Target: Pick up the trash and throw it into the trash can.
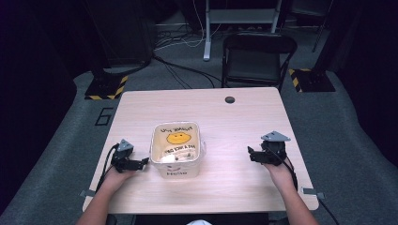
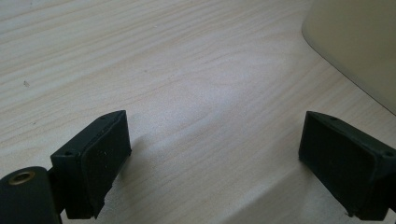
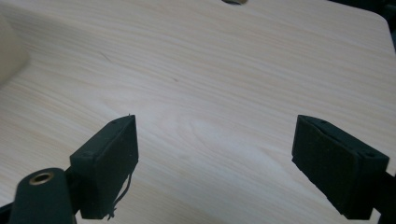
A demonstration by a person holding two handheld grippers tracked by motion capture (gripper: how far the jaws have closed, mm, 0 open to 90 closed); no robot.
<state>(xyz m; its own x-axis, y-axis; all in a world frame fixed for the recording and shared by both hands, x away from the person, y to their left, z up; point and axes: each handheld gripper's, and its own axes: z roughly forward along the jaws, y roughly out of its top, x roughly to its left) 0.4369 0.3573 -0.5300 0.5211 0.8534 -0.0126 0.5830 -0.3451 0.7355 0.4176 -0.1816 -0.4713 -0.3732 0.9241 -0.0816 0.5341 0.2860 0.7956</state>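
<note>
On the pale wooden table point(image 1: 244, 117), a cream plastic tub point(image 1: 177, 149) with a yellow smiley face printed inside sits near the middle, with small white items lying in it that are too small to make out. The left gripper point(image 1: 141, 163) rests just beside the tub's left wall, jaws spread wide with nothing between them. The right gripper point(image 1: 251, 155) sits well apart to the tub's right, jaws likewise wide and empty over bare wood
</note>
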